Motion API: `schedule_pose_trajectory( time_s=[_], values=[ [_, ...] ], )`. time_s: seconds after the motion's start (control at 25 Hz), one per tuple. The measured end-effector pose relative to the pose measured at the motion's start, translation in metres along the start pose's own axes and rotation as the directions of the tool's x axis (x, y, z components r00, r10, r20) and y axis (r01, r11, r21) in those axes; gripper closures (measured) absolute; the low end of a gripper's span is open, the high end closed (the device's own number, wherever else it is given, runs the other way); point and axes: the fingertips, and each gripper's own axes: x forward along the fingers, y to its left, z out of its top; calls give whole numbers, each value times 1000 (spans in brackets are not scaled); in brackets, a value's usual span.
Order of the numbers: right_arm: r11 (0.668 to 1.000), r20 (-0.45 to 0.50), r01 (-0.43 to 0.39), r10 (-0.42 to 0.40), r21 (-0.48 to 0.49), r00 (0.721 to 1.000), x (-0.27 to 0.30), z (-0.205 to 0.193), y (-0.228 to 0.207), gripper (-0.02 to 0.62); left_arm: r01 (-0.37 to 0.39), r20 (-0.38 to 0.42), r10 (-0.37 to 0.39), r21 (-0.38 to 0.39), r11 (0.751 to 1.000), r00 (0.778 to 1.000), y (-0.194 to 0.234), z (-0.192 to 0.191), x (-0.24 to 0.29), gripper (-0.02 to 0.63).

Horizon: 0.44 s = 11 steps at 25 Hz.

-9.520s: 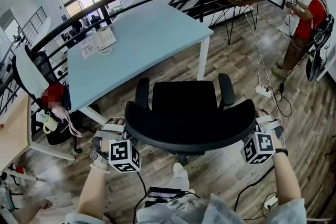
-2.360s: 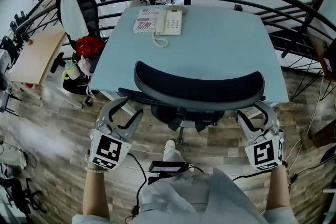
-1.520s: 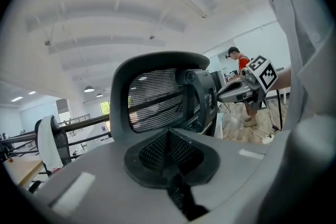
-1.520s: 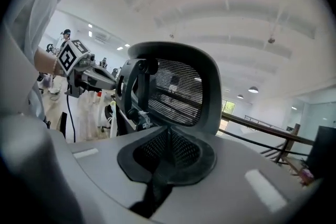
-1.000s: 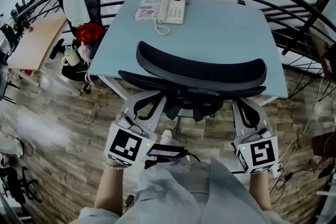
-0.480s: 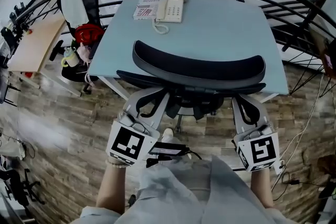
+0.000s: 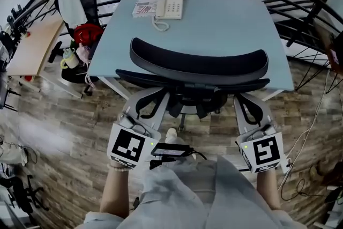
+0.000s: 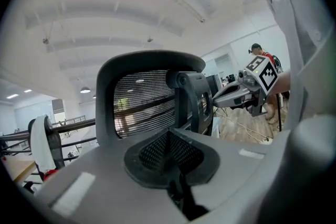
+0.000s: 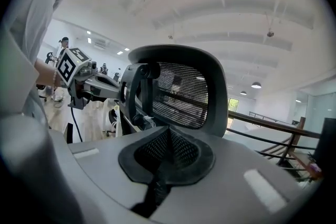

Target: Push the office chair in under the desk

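Left gripper [image 8: 169,147] low behind the office chair [image 8: 142,105], looking up at its back

Its jaws are pressed together with nothing between them, and their tips point at the grey-framed mesh backrest just beyond. To the right, the right gripper [image 8: 223,98], with its marker cube raised, reaches in toward the chair's rear support column. Far left stand a dark railing [image 8: 73,126] and a white-covered chair [image 8: 39,139]. A person in red [image 8: 261,52] stands far off at right.
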Motion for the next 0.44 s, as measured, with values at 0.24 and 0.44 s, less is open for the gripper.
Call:
schedule_pose_trajectory(
  time_s=[0.24,0.44],
  values=[
    [1000,-20,5,-5,-1,1000,-3,-2,2,588,-9,4,9,23,1000,1000,0,-2,1,603],
    [1000,-25,19,-19,1,1000,-6,-2,-3,586,0,10,0,29,1000,1000,-3,3,4,603]
  ],
)
